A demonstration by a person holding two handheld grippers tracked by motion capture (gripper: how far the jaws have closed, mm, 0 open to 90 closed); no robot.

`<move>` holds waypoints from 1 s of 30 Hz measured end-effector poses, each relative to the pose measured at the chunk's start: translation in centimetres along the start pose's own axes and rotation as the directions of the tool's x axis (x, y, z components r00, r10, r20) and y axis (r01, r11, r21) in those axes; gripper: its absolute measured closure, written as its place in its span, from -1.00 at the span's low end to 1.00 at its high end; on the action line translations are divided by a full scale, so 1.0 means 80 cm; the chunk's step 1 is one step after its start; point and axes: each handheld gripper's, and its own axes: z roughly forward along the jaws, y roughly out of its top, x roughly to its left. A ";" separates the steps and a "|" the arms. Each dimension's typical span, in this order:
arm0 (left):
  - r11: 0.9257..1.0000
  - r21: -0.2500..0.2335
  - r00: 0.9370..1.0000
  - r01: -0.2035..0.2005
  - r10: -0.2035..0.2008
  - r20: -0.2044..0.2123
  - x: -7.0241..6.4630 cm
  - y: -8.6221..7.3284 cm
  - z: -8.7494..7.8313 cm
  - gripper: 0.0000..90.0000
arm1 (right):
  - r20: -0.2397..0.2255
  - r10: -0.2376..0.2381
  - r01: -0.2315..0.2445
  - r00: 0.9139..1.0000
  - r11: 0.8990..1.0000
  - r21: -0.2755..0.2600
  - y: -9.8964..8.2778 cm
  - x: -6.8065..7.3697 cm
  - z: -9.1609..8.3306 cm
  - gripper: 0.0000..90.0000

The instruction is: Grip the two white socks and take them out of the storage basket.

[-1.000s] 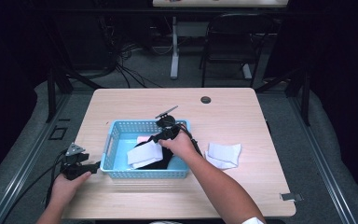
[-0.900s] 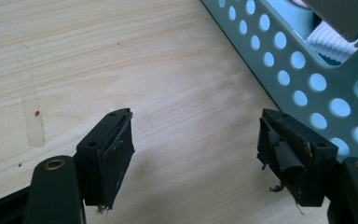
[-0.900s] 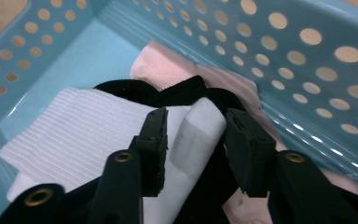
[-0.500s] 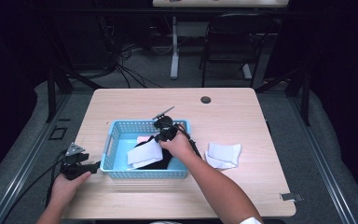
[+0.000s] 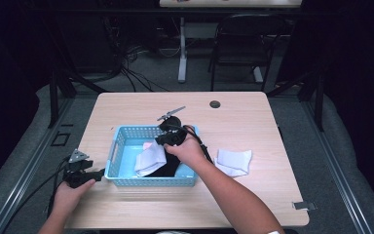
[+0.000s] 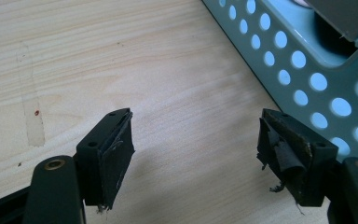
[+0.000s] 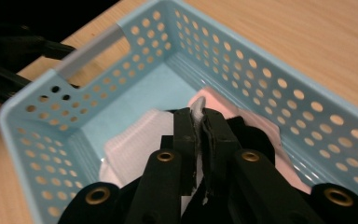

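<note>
wooden table (image 5: 253, 119), blue perforated basket (image 7: 270, 88), right tongs (image 7: 199, 122) pinching pale grey cloth (image 7: 133, 144)

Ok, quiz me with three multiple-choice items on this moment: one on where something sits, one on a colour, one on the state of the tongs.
1. Where is the folded white cloth that lies outside the basket?
A. on the table right of the basket
B. on the floor
C. on the chair

2. What colour is the basket?
A. red
B. light blue
C. yellow

3. How do the right tongs stand?
A. wide open over bare table
B. shut on a pale cloth inside the basket
C. shut on the basket's rim

Answers: 1 A, the high view shows it on the wood beside the basket; 2 B, its perforated walls are light blue; 3 B, the right gripper view shows the jaws pinching pale fabric.
</note>
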 end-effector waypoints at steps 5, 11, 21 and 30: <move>1.000 0.001 1.000 -0.001 0.001 -0.001 0.000 0.000 0.000 -0.41 | -0.001 -0.051 0.051 0.999 0.998 -0.043 0.012 0.013 -0.028 0.89; 1.000 0.003 1.000 -0.004 0.004 -0.001 0.000 0.000 0.000 -0.41 | -0.001 -0.064 0.064 0.998 0.996 -0.067 0.024 0.015 -0.051 0.89; 1.000 0.001 1.000 -0.001 0.001 -0.002 0.000 0.000 0.000 -0.41 | 0.010 -0.065 0.066 0.998 0.990 -0.124 0.033 0.010 -0.089 0.89; 1.000 0.004 1.000 -0.004 0.004 -0.004 0.000 0.000 0.001 -0.41 | 0.023 -0.079 0.082 0.997 0.984 -0.159 0.024 0.007 -0.135 0.89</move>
